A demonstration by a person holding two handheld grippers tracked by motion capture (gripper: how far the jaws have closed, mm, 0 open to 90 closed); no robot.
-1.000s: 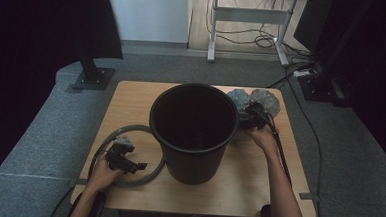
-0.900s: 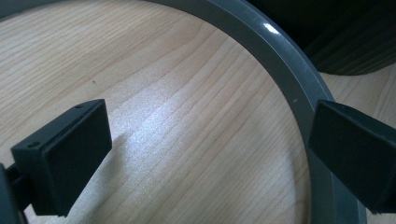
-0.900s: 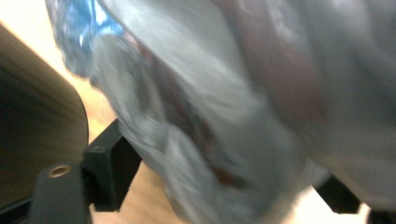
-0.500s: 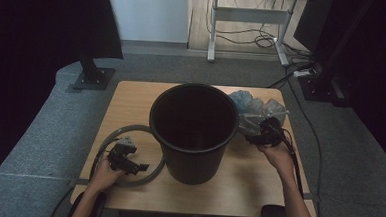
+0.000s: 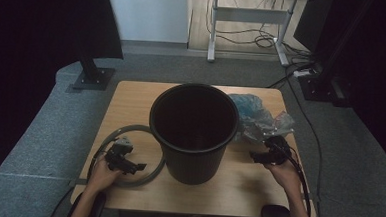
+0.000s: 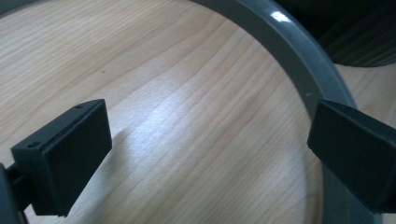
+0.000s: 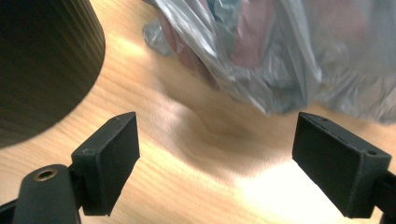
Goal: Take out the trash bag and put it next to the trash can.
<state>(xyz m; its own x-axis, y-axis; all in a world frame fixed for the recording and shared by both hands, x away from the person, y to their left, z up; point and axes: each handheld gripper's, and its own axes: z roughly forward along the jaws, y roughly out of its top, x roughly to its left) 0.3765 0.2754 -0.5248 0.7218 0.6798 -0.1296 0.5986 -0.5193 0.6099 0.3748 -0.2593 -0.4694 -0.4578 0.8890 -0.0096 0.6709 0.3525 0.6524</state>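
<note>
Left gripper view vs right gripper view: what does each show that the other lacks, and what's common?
Left gripper view: a grey ring curving over the table, passing by the right-hand jaw. Right gripper view: crumpled plastic bags lying just beyond the open jaws, nothing between them. Both: the wooden table, part of the black bin, and two black jaws standing wide apart.

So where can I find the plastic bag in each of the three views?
High view: plastic bag right of the black bucket, beyond the right gripper.
Left gripper view: not in it.
Right gripper view: bag across the top.
Shared landmark: the bucket.
</note>
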